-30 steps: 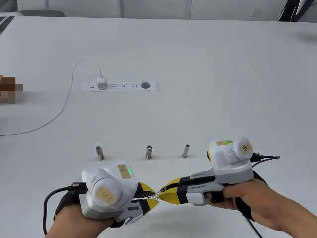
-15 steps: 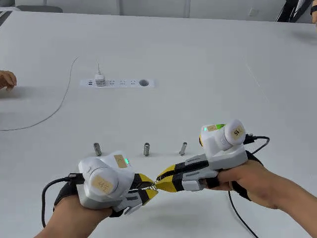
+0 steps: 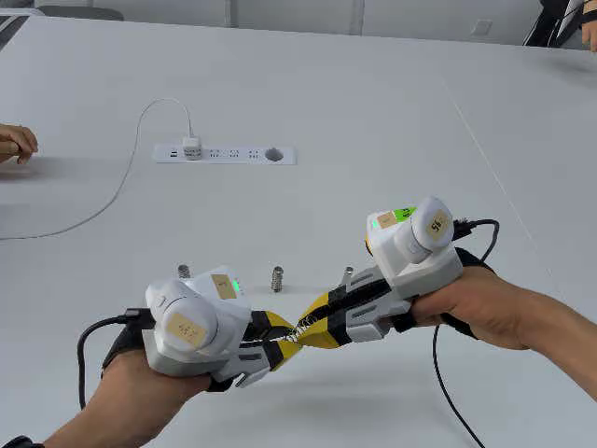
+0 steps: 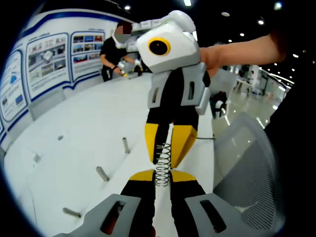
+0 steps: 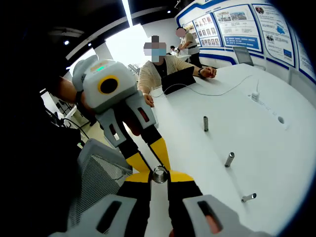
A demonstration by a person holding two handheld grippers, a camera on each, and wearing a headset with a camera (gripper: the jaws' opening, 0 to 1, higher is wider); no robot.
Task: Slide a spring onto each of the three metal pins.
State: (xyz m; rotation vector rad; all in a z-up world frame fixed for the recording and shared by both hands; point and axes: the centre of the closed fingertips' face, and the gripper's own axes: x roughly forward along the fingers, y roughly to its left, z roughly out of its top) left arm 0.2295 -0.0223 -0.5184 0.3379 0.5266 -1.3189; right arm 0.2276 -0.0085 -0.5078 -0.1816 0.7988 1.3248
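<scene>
Head view: left gripper (image 3: 283, 343) and right gripper (image 3: 315, 324) tip to tip, each set of jaws pinched on one end of a single spring (image 3: 300, 328) stretched between them. Beyond the tips, left pin (image 3: 184, 272) and middle pin (image 3: 277, 278) already wearing springs. Right pin (image 3: 348, 273) partly hidden behind the right gripper's body. Farther beyond, power strip (image 3: 224, 154) and cable (image 3: 121, 187).

Left gripper view: own jaws closed on the spring's (image 4: 162, 163) near end, right gripper (image 4: 169, 144) straight ahead and blocking the view forward. Three pins off to the left of the jaws, mesh chair (image 4: 247, 168) to the right.

Right gripper view: spring (image 5: 159, 174) end-on between closed tips, left gripper (image 5: 148, 158) just past it, a seated person (image 5: 165, 71) well beyond. Pins to the right of the jaws.
</scene>
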